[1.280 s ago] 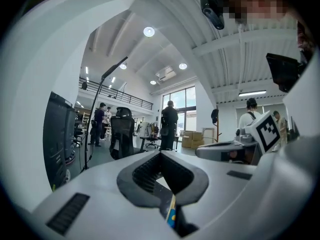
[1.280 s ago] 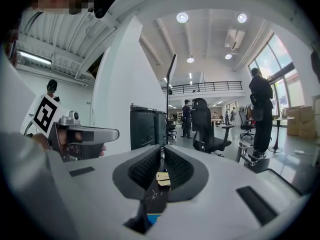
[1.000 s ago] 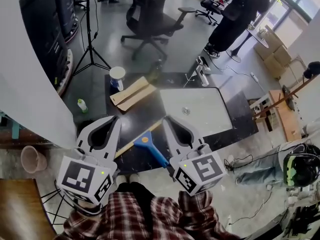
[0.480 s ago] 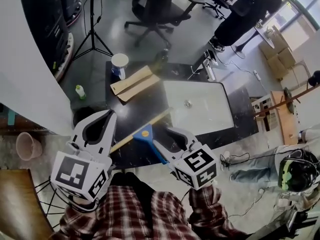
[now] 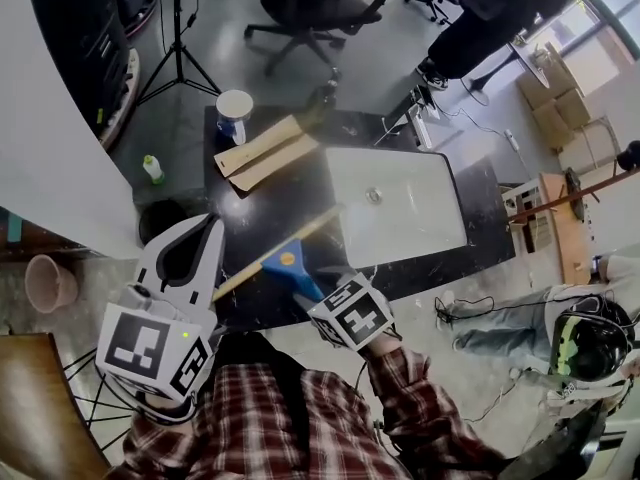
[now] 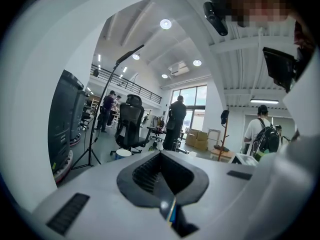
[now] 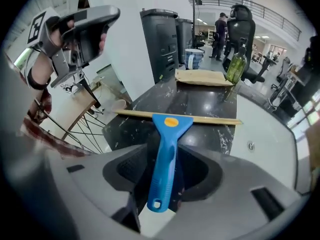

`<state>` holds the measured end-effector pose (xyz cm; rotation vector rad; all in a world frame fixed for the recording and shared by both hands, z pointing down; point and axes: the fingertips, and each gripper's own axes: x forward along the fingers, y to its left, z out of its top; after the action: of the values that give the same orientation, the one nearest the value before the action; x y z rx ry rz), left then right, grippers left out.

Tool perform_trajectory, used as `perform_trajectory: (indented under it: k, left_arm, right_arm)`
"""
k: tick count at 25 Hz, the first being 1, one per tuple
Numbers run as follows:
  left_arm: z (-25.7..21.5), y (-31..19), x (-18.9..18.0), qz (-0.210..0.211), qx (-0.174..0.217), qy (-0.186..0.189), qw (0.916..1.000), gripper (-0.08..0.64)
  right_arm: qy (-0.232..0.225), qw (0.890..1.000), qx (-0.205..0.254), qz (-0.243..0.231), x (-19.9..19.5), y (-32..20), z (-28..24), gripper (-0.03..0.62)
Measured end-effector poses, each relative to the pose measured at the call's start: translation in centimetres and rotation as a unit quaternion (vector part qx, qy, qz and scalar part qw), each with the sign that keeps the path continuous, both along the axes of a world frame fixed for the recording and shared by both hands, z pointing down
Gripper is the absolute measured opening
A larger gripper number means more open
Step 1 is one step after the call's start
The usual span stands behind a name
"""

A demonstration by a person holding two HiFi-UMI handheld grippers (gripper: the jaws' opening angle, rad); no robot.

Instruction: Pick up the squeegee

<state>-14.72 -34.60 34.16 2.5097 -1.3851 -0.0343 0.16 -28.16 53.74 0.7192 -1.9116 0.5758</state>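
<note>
Squeegee [image 5: 287, 260] lies flat on the dark table [image 5: 258, 206] near its front edge, with the long pale blade [image 7: 176, 117] across the far end and the blue handle pointing back at the person. Right gripper [image 7: 164, 156] is down over that handle: the handle runs straight through the gap, a jaw on either side. Dark space shows on both sides of the blue, so the jaws read as apart and not clamped. Left gripper [image 5: 205, 230] hangs off to the side above the table's near left edge, its jaws together bar a thin slit, holding nothing. So the approach and line-up look done. What is left is the squeeze on the handle and the lift clear of the table. With the blade resting level, nothing looks raised yet.
</note>
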Motion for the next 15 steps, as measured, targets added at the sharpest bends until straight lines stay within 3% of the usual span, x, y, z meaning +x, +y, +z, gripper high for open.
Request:
perform_trajectory:
  k: [15]
  left_arm:
    - [1.3,-0.4,-1.7,-0.031,-0.011,0.020,0.9993,0.009]
  right_arm:
    - [0.043,0.999,-0.027,0.016,-0.6,-2.1,3.4,0.181]
